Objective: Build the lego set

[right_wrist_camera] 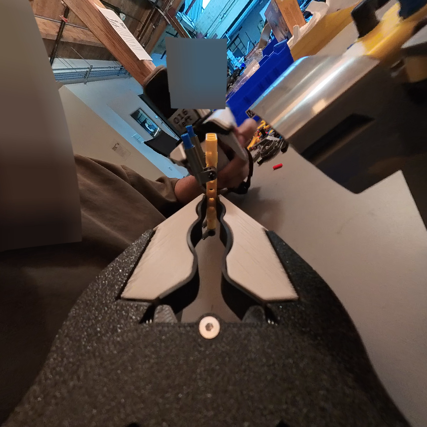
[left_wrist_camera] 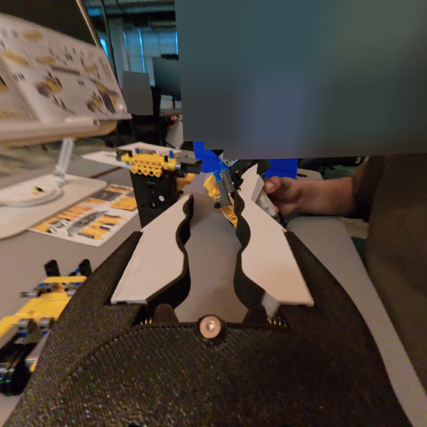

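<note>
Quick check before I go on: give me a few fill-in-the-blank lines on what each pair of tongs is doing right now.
1. The right tongs are shut on a ____ beam with holes.
2. The left tongs stand ____, with nothing between their fingers.
3. Two grey pins clipped to the beam have ____ tips.
4. Ahead of the left tongs, a yellow assembly sits on top of a ____ block.

Missing words: yellow; open; blue; black

A black brick tower topped with yellow beams (left_wrist_camera: 152, 184) stands on the grey surface (left_wrist_camera: 208, 265), ahead of the left gripper (left_wrist_camera: 213, 198). Printed sheets (left_wrist_camera: 87, 219) lie to its left. A yellow holed beam with grey pins (right_wrist_camera: 210, 175) sits between the right gripper's (right_wrist_camera: 210, 198) fingertips.
</note>
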Demonstrator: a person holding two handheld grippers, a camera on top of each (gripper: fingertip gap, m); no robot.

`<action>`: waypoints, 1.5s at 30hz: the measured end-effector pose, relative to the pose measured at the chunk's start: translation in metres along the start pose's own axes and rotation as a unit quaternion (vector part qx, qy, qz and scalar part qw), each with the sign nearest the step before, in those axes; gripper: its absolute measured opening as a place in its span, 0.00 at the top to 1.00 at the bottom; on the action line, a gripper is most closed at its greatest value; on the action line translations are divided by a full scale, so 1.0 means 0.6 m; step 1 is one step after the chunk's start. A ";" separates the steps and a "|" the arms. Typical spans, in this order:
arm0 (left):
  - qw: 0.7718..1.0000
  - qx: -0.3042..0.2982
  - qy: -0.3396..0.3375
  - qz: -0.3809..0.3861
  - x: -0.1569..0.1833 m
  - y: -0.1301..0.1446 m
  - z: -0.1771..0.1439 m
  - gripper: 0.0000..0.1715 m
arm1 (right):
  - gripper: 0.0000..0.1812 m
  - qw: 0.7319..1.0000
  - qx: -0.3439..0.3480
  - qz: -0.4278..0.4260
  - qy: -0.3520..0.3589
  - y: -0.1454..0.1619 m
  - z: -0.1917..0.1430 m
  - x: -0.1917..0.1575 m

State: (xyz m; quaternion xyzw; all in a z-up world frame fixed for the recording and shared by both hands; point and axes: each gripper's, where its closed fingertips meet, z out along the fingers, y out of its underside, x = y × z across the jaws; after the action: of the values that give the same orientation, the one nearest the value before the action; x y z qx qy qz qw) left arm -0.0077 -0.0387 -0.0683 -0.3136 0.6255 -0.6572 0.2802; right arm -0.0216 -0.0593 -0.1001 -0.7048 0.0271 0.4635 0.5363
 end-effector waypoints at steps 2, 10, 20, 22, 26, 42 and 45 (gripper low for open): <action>0.999 0.006 -0.007 0.039 0.007 -0.008 -0.003 0.86 | 0.97 1.000 0.003 0.003 -0.001 -0.002 -0.002 0.001; 0.998 -0.024 -0.007 0.055 0.015 0.012 0.009 0.90 | 0.97 1.000 -0.017 -0.006 0.009 0.009 0.005 0.004; 0.993 -0.023 -0.020 0.116 0.017 0.014 0.010 0.95 | 0.97 1.000 -0.023 0.001 0.006 0.013 0.006 0.004; 0.992 -0.025 -0.018 0.121 0.019 0.014 0.009 0.96 | 0.97 1.000 -0.027 0.004 0.002 0.015 0.007 0.002; 0.991 -0.027 -0.016 0.134 0.023 0.014 0.009 0.96 | 0.97 0.999 -0.030 0.023 -0.017 0.017 0.008 -0.003; 0.990 -0.032 -0.017 0.139 0.029 0.020 0.012 0.97 | 0.97 0.998 -0.027 0.046 -0.031 0.016 0.007 -0.005; 0.992 -0.030 -0.010 0.119 0.027 0.019 0.010 0.95 | 0.96 0.998 -0.028 0.042 -0.025 0.017 0.008 -0.004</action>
State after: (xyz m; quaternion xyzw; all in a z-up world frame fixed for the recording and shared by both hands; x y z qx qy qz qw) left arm -0.0140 -0.0555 -0.0785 -0.2522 0.6750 -0.5967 0.3532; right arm -0.0312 -0.0611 -0.1061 -0.7060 0.0302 0.5034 0.4972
